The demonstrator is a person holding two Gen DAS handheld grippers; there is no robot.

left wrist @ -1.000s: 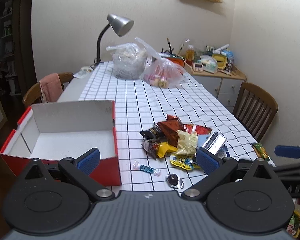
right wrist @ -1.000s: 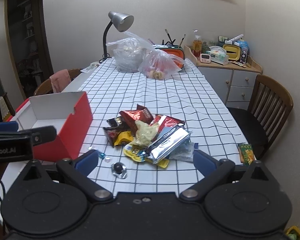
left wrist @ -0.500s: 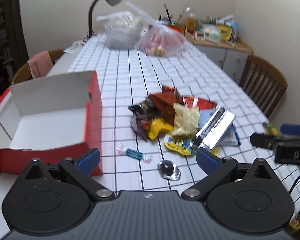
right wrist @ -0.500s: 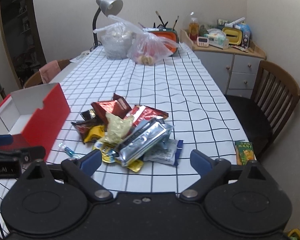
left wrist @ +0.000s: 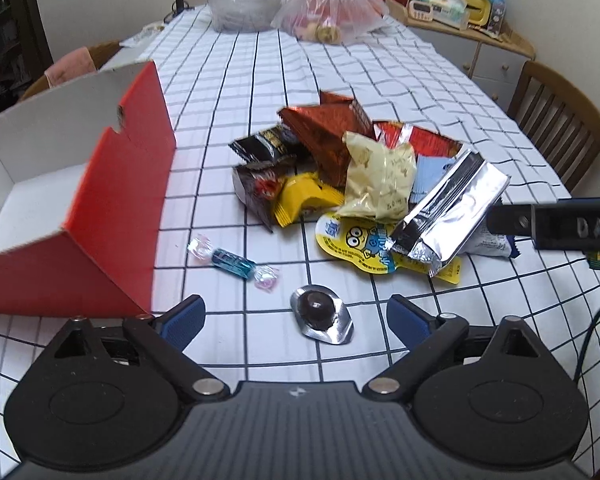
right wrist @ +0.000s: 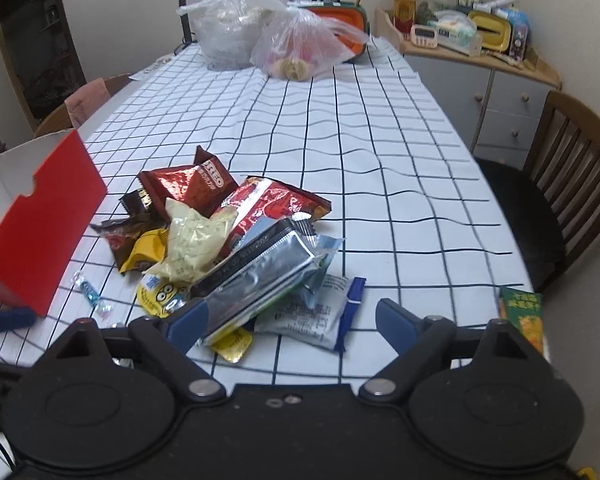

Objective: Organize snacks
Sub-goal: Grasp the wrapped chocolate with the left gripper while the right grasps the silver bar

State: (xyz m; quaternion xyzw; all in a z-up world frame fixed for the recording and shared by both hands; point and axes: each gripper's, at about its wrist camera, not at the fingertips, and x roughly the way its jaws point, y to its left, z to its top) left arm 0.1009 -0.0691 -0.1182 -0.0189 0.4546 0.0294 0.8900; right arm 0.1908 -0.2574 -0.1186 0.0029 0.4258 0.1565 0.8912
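The red box (left wrist: 120, 184) at left is cut off by the frame. Right of it the snack pile (left wrist: 364, 176) overlaps, hiding lower packets. Both tongs tilt down: left gripper (left wrist: 296, 318) wide, narrowing around the foil chocolate (left wrist: 320, 314); right gripper (right wrist: 290, 320) wide, narrowing, nothing gripped.

A dark red snack packet (right wrist: 188, 188) at the far side of the pile on the counter carries the white lettering "OREO", partly creased. In the left wrist view, raised letters reading "DAS" stand on the black bar of the right gripper (left wrist: 580, 228), cut off by the frame's right edge. Chinese characters mark the yellow cartoon pouch (left wrist: 356, 240) and the green packet (right wrist: 522, 312) at the counter's right edge, too small to read
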